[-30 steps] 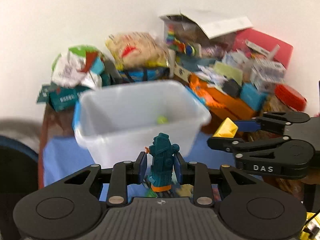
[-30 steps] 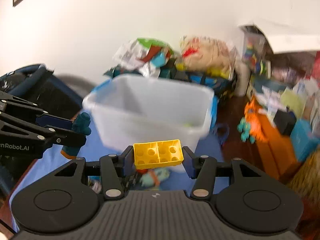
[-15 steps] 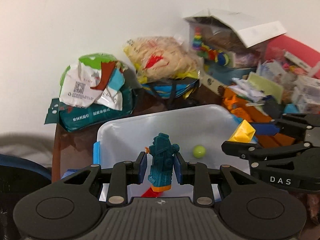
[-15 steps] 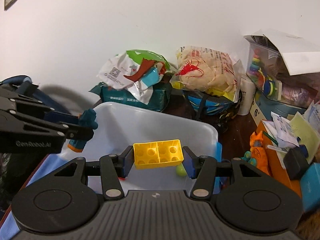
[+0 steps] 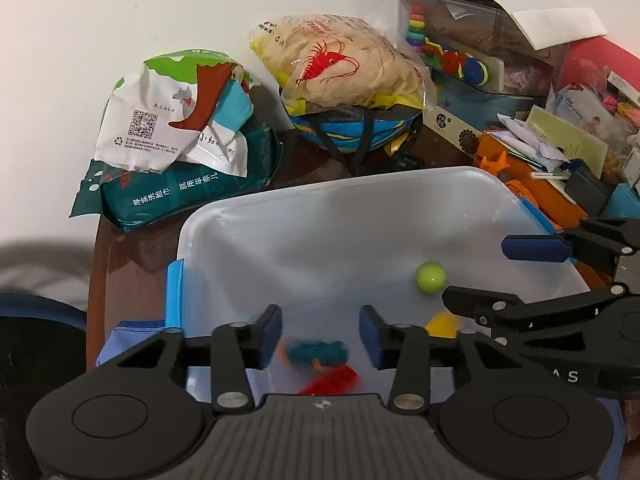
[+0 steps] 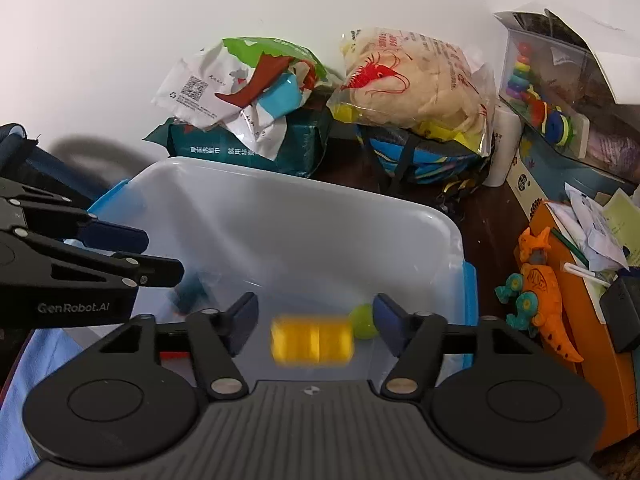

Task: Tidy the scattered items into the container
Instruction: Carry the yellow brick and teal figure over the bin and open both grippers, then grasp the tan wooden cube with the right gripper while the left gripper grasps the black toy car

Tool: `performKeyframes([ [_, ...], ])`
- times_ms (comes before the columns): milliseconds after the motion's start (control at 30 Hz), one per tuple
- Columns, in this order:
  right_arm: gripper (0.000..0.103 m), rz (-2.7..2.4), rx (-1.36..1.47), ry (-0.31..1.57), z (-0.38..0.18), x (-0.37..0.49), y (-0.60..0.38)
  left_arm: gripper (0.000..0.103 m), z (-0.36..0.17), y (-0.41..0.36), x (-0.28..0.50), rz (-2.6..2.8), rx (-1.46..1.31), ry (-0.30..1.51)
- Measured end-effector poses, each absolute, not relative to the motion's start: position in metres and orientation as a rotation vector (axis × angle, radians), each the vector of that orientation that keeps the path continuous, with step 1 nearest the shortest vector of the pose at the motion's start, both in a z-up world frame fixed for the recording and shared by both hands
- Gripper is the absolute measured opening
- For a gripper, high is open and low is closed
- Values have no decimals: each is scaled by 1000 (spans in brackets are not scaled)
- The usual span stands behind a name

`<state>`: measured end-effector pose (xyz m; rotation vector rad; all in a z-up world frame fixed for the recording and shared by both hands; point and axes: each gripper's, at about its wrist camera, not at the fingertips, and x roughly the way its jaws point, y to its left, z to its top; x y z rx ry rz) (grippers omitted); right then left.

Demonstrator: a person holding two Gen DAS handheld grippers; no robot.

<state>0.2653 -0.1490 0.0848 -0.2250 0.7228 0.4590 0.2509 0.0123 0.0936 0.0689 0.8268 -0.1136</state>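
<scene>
Both grippers hang over the translucent white bin [image 5: 360,184] [image 6: 280,184]. My left gripper [image 5: 319,334] has its jaws opening; the teal toy robot [image 5: 316,354] is a blur below them, free of the pads, falling inside the bin. My right gripper [image 6: 314,322] is opening too, and the yellow brick [image 6: 312,340] [image 5: 442,324] drops blurred between its spread fingers, touching neither pad. A green ball [image 5: 430,276] [image 6: 363,321] and a red piece [image 5: 332,380] lie on the bin's floor. Each gripper shows at the edge of the other's view.
Behind the bin stand a teal wipes pack with crumpled bags [image 5: 180,184], a prawn cracker bag [image 5: 344,68] on a blue basket, and a toy box [image 5: 472,52]. An orange dinosaur toy [image 6: 544,292] and papers crowd the right. Blue cloth [image 6: 24,380] lies under the bin.
Both grippers moved forward over the bin and spread their jaws. The teal robot and the yellow brick left the pads and are falling into the bin.
</scene>
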Motion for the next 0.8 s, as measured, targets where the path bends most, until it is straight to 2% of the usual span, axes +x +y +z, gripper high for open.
performKeyframes([
  [233,74,458,-238,690,96,251,-148,59,114,19,225,-130,30,771],
  [300,74,458,-232,675,102,244,-151,69,120,20,211,-141,33,750],
  [367,74,465,-236,651,109,235,-152,72,124,19,194,-147,78,730],
  [667,78,509,-230,616,123,186,-166,72,120,32,128,-155,45,734],
  [800,82,536,-222,639,115,160,-176,73,99,38,97,-159,24,773],
])
